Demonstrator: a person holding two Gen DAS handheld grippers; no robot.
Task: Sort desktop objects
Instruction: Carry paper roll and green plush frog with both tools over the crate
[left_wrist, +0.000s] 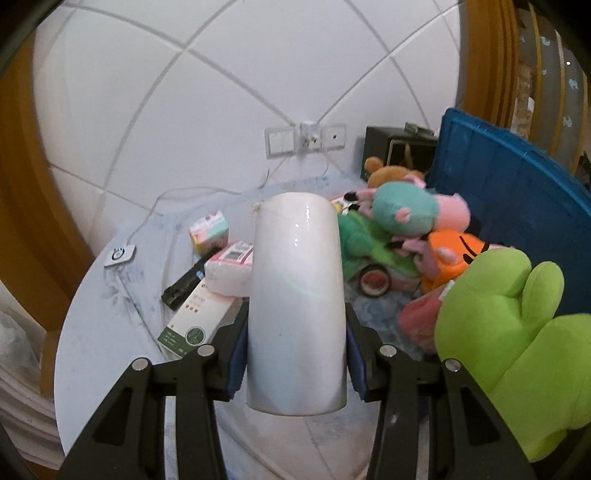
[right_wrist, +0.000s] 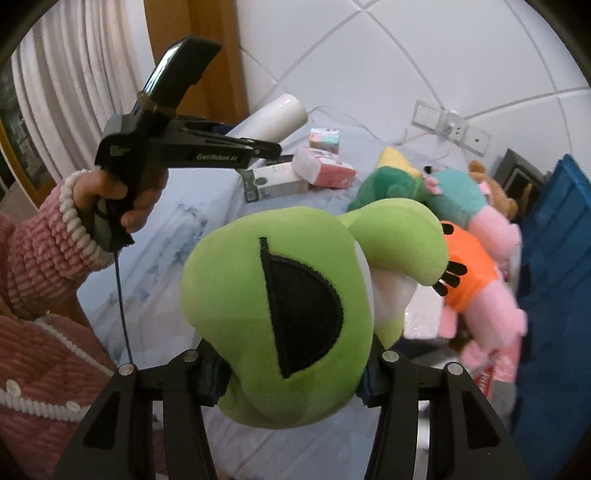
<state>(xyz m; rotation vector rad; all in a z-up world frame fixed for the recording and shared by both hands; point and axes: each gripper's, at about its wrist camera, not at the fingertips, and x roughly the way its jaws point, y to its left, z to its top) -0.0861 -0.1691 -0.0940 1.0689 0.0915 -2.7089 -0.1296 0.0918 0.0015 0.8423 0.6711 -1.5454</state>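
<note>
We've got left gripper (left_wrist: 295, 354) clamped on a glossy white cylinder (left_wrist: 295, 295), right gripper (right_wrist: 291, 373) pinching a lime-green plush (right_wrist: 295, 295) with a black half-moon eye patch

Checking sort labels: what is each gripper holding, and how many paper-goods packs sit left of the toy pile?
White cylinder, in left gripper: 1
Lime green plush, in right gripper: 1
Tissue packs: pink, pastel: 2
Green-and-white box: 1
Total: 5
</note>
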